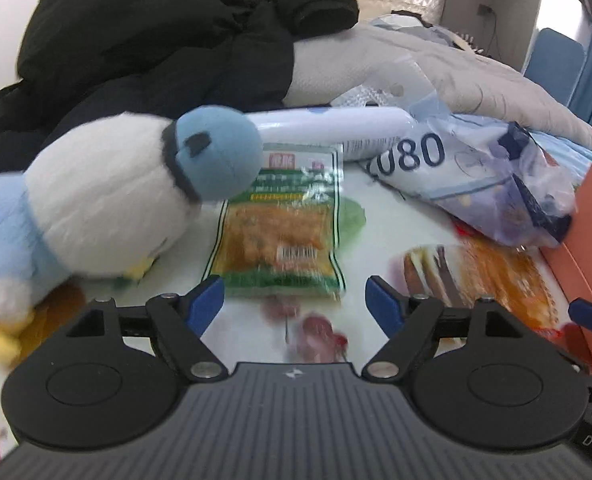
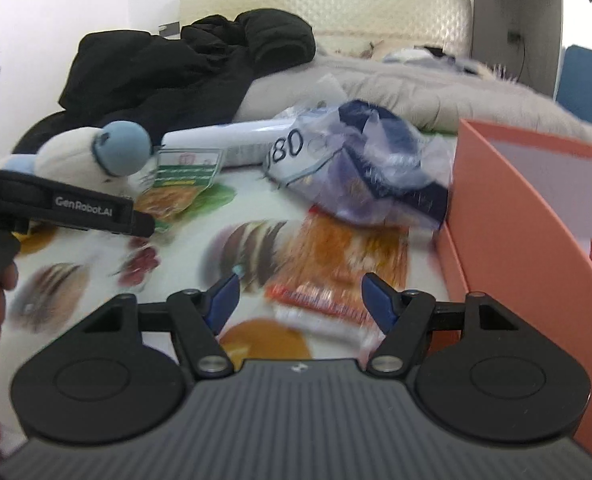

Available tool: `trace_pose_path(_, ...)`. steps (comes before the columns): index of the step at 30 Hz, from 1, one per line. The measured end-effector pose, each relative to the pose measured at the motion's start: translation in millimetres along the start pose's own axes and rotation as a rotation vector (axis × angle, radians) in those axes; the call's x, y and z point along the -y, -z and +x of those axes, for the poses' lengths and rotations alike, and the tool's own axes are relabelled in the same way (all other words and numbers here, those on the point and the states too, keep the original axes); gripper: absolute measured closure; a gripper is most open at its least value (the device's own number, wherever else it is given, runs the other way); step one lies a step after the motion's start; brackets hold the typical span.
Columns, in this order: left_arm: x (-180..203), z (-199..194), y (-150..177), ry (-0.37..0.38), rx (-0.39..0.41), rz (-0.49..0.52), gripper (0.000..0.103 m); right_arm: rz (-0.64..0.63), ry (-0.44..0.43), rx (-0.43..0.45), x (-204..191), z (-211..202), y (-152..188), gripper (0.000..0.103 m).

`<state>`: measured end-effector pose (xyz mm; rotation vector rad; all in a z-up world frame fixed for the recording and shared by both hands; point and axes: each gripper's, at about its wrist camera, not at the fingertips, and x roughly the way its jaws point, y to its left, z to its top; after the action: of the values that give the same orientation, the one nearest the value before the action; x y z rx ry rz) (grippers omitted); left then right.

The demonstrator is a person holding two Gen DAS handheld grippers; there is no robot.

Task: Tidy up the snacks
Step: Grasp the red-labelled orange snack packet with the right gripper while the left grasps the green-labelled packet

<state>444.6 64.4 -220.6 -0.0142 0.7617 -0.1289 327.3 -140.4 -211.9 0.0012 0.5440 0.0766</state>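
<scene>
Now lining up two grabs at once: left hand-held gripper (image 1: 294,300) spread wide, just short of the green-and-orange snack packet (image 1: 280,232) lying flat on the table (image 1: 376,216) beside the plush penguin (image 1: 108,200); right hand-held gripper (image 2: 298,296) equally wide over the blurred orange snack pack (image 2: 344,264). Probably best pinching each packet's near sealed edge, staying low, avoiding the plush and the crumpled plastic bag (image 2: 360,168), then heading for the orange box (image 2: 528,208).

A green-and-orange snack packet (image 1: 280,236) lay flat on the printed counter (image 1: 380,216), near a crumpled blue-and-clear snack bag (image 1: 476,176); an orange-red packet (image 2: 344,268) lay just beside the open orange box (image 2: 508,208).
</scene>
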Motion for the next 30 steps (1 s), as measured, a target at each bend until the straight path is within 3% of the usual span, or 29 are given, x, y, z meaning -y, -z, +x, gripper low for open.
trace_pose_path(5, 4, 25, -12, 0.006, -0.003, 0.057, 0.022, 0.011, 0.005, -0.033, 2, 26, -2, 0.034)
trace_pose_path(8, 3, 41, -15, -0.037, -0.049, 0.04, 0.024, -0.012, 0.026, -0.043, -2, 38, -2, 0.034)
trace_pose_path(12, 1, 47, -13, -0.048, -0.042, 0.027, 0.026, -0.04, 0.04, -0.067, -5, 49, 1, 0.036)
trace_pose_path(19, 4, 38, -8, -0.039, -0.065, 0.051, 0.04, -0.04, 0.025, -0.088, -3, 51, 3, 0.046)
trace_pose_path(21, 2, 37, -6, -0.014, -0.09, 0.019, 0.049, -0.04, 0.016, -0.094, -2, 50, 3, 0.051)
trace_pose_path(30, 9, 23, 10, 0.007, -0.114, 0.011, 0.07, -0.065, -0.008, -0.114, -6, 29, 16, 0.053)
